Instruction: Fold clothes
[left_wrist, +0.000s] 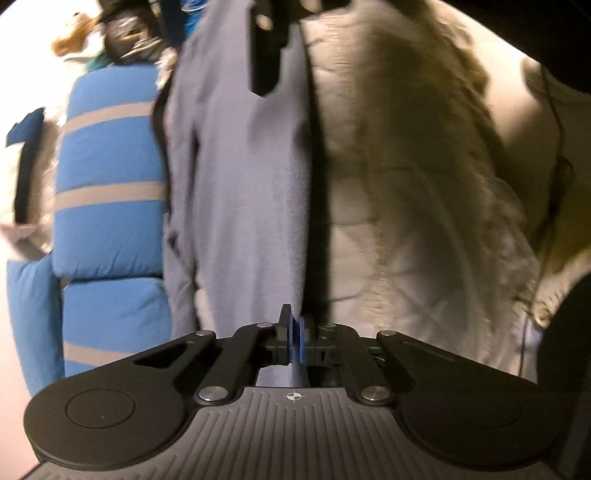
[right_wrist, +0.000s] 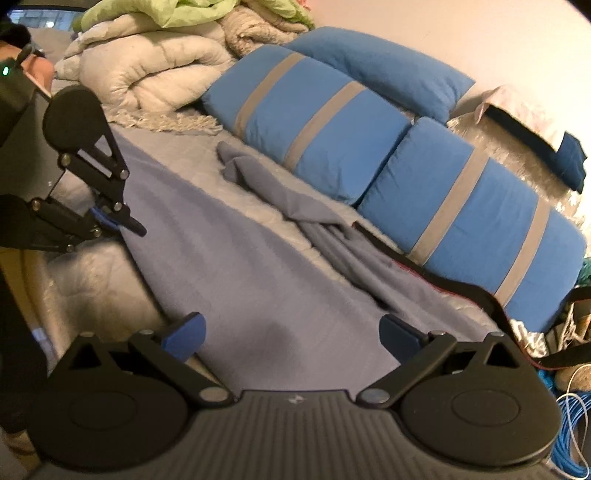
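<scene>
Left hand-held gripper (left_wrist: 294, 341) is pinching the edge of the grey-blue garment (right_wrist: 236, 266) spreading over the bed (right_wrist: 92, 295) beside the blue pillows (right_wrist: 314, 122), while the right hand-held gripper (right_wrist: 291, 334) is hovering agape above it, so the thin hem is risking slipping free if tugged.

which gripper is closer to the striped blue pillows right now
Right. The open right gripper hovers over the grey garment beside the striped pillows; the left gripper pinches the garment's far edge.

Grey-blue garment (right_wrist: 236, 266), spread long across the bed, rumpled folds along its far edge beside the pillows
</scene>
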